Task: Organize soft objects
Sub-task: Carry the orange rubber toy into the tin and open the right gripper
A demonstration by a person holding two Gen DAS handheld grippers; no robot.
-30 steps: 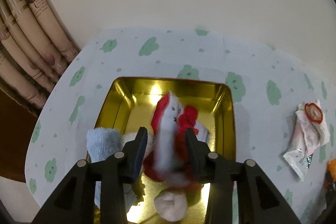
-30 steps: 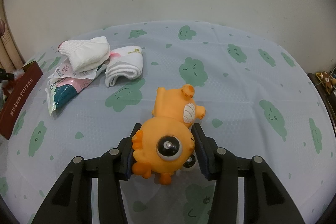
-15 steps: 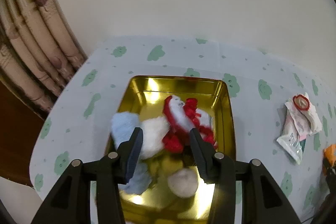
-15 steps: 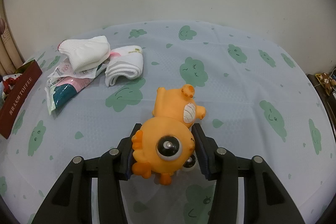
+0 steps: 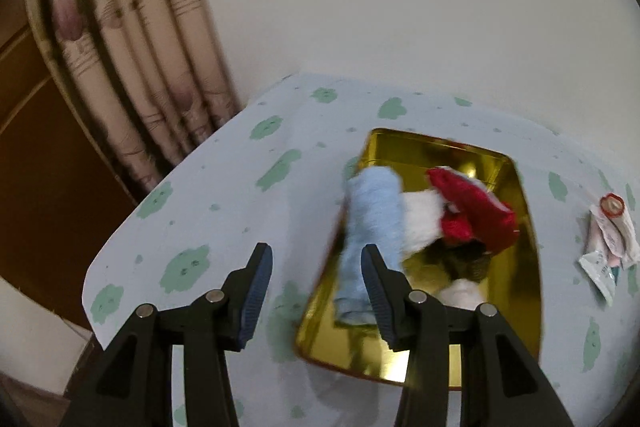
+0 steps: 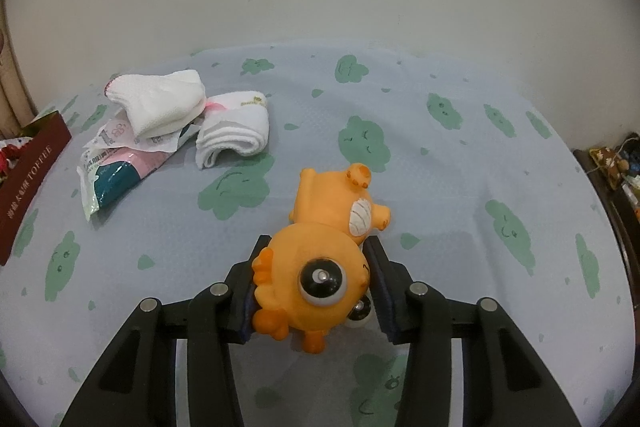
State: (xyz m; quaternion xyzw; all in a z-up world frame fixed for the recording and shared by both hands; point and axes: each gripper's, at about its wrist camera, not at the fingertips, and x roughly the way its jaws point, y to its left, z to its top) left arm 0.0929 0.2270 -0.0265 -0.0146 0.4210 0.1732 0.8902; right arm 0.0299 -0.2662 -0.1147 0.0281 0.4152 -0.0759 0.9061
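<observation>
In the left wrist view, a gold tin (image 5: 520, 279) holds a light blue cloth (image 5: 372, 211), a white fluffy piece (image 5: 420, 219), a red and white soft item (image 5: 472, 203) and a white ball (image 5: 460, 293). My left gripper (image 5: 315, 255) stands open and empty over the tablecloth, left of the tin; its right finger overlaps the blue cloth in the picture. In the right wrist view, my right gripper (image 6: 316, 247) is shut on the head of an orange rubber toy (image 6: 320, 267) lying on the table, and its jaws are closing a little tighter.
White socks (image 6: 160, 103) and a folded white sock (image 6: 236, 131) lie on a plastic packet (image 6: 116, 167) at the far left. The tin's maroon side (image 6: 32, 183) stands at the left edge. A curtain (image 5: 120, 47) hangs beyond the table's left edge (image 5: 132, 219).
My left gripper let go of the red and white item into the tin, opened wider and swung left, so the tin now sits to the right. The right gripper and toy stayed put.
</observation>
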